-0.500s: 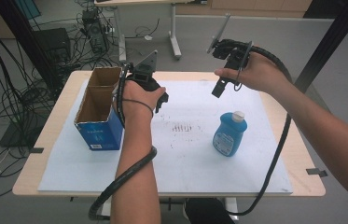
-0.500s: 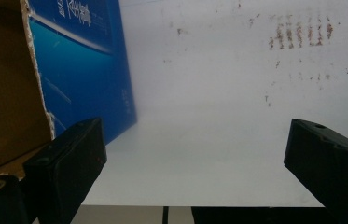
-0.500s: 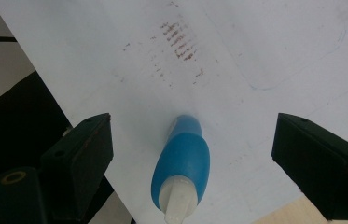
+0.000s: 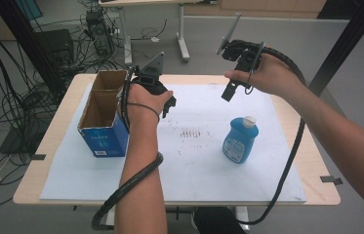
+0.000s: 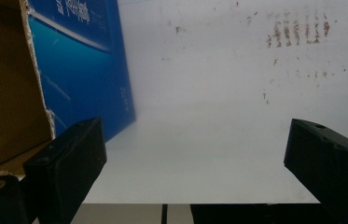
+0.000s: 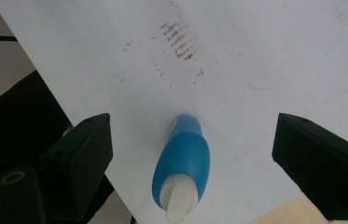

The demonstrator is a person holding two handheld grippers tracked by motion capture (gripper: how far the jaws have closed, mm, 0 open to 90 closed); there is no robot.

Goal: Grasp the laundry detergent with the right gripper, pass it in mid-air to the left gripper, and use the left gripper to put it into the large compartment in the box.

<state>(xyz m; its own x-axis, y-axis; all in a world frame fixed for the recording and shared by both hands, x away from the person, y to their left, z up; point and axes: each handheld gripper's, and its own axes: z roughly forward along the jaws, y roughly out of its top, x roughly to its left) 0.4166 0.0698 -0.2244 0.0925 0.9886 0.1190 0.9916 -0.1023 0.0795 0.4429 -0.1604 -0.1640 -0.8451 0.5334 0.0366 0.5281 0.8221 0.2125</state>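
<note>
bottle [image 4: 240, 140] upright on white sheet [image 4: 179, 161], near counter's [image 4: 316, 161] right | box [image 4: 102, 117] open, blue, print unreadable, at left | left claw [image 4: 169, 105] spread, empty, beside box | right claw [image 4: 228, 91] spread, empty, above bottle, path clear

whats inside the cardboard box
From the high view, the open blue cardboard box shows two compartments with bare brown walls and nothing visible in them. The nearer compartment's floor is hidden by its front wall and the left gripper hand.
</note>
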